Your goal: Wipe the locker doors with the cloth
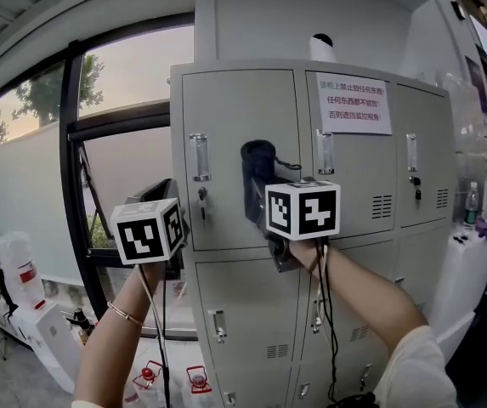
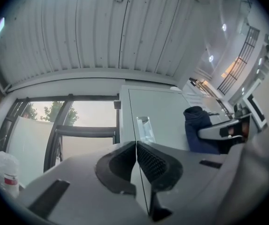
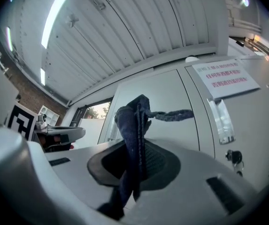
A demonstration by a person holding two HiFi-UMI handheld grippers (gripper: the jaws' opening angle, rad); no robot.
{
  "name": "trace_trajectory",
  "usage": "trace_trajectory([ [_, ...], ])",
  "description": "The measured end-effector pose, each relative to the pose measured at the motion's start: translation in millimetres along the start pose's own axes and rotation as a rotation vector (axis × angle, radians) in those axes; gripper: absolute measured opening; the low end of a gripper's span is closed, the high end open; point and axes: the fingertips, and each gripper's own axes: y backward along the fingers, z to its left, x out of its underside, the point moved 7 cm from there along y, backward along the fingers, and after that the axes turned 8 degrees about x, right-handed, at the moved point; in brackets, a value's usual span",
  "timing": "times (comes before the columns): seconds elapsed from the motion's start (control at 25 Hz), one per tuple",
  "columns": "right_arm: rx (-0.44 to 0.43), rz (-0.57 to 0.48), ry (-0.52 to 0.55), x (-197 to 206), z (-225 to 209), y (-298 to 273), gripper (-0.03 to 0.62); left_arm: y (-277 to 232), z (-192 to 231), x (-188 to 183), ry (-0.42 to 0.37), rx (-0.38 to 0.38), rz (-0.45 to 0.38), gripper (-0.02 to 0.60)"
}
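Clamped on the dark cloth (image 3: pixel 133 125), the right gripper (image 3: pixel 135 161) held it up at the upper-left locker door (image 1: pixel 226 117), while the left gripper (image 2: pixel 136 163) hung beside with jaws together on nothing, so wiping looked barely begun, the other doors probably still to do.

Head view faces the locker bank (image 1: pixel 251 304) squarely, close in. Left gripper view looks upward from the bank's left edge; right gripper view tilts upward at the door fronts. All three share the upper-left door (image 1: pixel 235 109).
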Motion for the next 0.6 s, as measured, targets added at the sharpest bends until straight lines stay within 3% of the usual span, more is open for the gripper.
trace_trajectory([
  [0.16, 0.001, -0.043, 0.042, -33.3, 12.7, -12.4, 0.043, -9.6, 4.8, -14.6, -0.01, 0.001, -0.023, 0.011],
  [0.36, -0.028, -0.065, 0.032, -65.1, 27.4, -29.0, 0.043, -17.2, 14.2, -32.1, 0.012, 0.006, -0.056, 0.012],
  [0.6, -0.034, -0.099, 0.024, -97.2, 45.5, -49.5, 0.043, -21.4, 22.9, -52.0, -0.022, 0.009, -0.08, 0.011],
])
